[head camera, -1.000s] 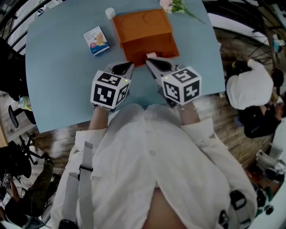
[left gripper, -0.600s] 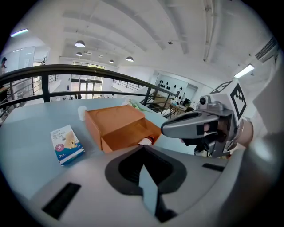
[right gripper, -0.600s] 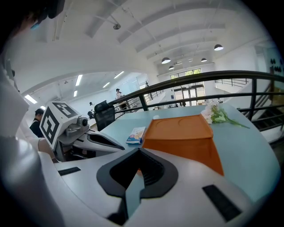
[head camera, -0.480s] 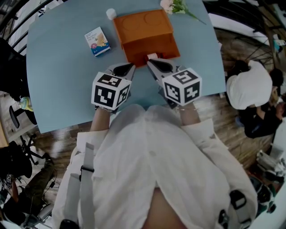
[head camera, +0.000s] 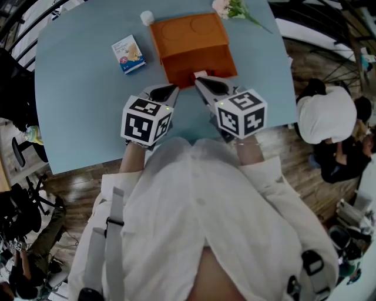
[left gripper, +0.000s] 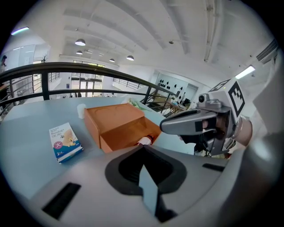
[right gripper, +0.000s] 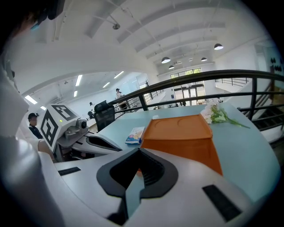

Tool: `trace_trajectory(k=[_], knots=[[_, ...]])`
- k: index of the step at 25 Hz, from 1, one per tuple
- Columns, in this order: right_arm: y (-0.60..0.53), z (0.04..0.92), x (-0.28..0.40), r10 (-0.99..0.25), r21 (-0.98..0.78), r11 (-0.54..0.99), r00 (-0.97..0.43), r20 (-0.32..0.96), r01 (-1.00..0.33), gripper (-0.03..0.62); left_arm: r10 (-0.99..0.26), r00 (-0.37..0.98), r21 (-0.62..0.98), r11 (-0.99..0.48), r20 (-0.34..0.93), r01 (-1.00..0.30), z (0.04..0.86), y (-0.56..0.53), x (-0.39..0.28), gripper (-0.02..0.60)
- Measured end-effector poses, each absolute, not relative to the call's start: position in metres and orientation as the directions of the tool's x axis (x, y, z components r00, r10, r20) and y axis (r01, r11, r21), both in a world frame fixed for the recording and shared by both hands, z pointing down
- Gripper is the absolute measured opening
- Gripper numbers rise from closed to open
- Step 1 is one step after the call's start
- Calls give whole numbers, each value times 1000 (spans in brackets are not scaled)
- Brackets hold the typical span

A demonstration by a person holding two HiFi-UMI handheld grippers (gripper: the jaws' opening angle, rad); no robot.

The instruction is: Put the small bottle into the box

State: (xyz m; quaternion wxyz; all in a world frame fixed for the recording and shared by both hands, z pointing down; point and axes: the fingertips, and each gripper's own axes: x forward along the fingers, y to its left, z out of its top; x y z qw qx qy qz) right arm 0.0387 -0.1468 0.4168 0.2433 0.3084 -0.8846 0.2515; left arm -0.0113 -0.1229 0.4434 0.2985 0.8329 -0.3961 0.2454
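Note:
The orange box (head camera: 191, 38) lies on the blue table (head camera: 76, 111) with its open side facing me. The small bottle (head camera: 200, 74), white with a red band, lies on its side at that opening; in the left gripper view the bottle (left gripper: 144, 141) shows just past my jaws. My left gripper (head camera: 170, 88) is shut with nothing in it, a little left of the opening. My right gripper (head camera: 198, 81) points at the bottle, its jaws together; its tip is close by the bottle, and I cannot tell whether they touch. In the right gripper view the bottle is hidden behind the jaws.
A blue and white carton (head camera: 127, 53) lies left of the box. A small white object (head camera: 145, 17) sits at the box's far left corner and a flower sprig (head camera: 235, 8) at its far right. A person in white (head camera: 326, 117) is beyond the table's right edge.
Both grippers, the box and the bottle stand as before. Only the people beyond the table's right edge have shifted.

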Motion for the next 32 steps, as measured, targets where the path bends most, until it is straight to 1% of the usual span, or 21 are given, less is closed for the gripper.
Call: trace_trajectory(k=[10,27,32], knots=[[-149,414,35,-407,-296,700,-704,583,-650,2,-513,558,305,-496,652,-813,446,-125,-15,3],[-143,432,35,-368,-297,708,-694,620,-641,2,-487,565,334,-482,666,-810,459,-122,-15,4],[-142,429,36,-366,-293,715,-697,617,-635,3,-469,574,326,-508,671,-797,462,-118,-10,4]])
